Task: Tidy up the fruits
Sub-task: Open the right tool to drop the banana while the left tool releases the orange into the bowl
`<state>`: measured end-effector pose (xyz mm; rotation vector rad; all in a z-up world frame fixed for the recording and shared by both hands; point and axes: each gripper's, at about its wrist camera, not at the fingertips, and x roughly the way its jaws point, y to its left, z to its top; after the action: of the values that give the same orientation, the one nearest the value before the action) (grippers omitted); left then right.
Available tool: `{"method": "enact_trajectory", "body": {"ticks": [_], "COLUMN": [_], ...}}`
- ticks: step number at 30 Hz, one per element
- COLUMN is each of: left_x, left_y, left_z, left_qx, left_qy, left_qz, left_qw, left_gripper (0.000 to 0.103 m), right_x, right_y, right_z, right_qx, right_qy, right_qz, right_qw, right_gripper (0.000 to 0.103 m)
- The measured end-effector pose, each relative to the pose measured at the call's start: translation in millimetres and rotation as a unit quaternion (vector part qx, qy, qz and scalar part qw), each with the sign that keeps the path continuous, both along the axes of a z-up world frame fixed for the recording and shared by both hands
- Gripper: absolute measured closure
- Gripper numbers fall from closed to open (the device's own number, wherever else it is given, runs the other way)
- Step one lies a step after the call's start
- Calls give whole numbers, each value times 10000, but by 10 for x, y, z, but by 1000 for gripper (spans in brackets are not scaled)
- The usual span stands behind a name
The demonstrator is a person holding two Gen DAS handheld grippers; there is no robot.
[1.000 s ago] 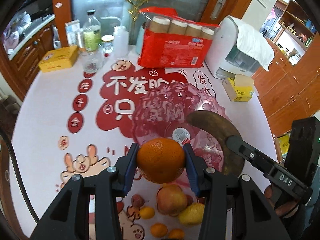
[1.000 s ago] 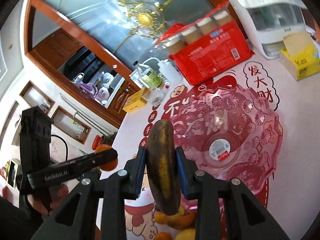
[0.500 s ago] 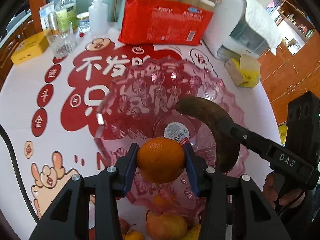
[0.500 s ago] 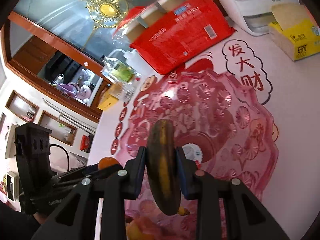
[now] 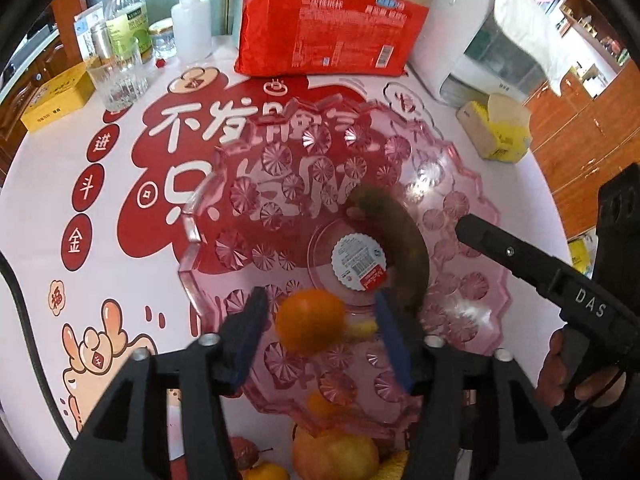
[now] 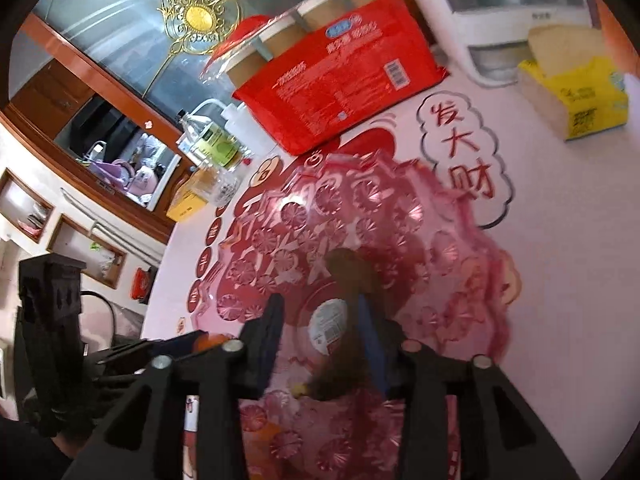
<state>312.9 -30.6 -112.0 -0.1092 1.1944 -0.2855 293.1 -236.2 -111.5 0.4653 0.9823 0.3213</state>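
Pink bowl point(image 5: 192, 236) below both grippers, L gripper point(image 5: 320, 336) angled steeply down, jaws opening

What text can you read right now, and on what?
"DAS": black right hand-held gripper.
"不发", "进", "斗", "金": red-and-white printed tablecloth.
"发大财": same tablecloth, right wrist view.
Red cup package, round bowl sticker, yellow boxes: print too blurred.

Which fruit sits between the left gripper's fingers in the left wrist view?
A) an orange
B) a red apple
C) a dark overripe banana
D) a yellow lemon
A: the orange lies between the fingers of the left gripper over the pink glass fruit bowl, with gaps showing on both sides.
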Motion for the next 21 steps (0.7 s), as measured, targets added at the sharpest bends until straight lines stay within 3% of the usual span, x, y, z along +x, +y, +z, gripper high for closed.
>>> {"method": "enact_trajectory", "body": {"ticks": [10, 21], "left_x": [-326, -999], "left_y": [106, 224], "left_z": [443, 758], "left_qx": [-79, -250], "left_qy": [-346, -531], "left_qz": [124, 189], "left_qw": [9993, 9981], "left_gripper": [43, 36], "right_x": [-438, -1175], "right_y": [-164, -203], "right_z": [384, 750], "right_qx": [-212, -459], "right_qy": [-301, -625], "right_qz": [-358, -567], "right_qw": [9987, 9954], "right_gripper": [57, 57]}}
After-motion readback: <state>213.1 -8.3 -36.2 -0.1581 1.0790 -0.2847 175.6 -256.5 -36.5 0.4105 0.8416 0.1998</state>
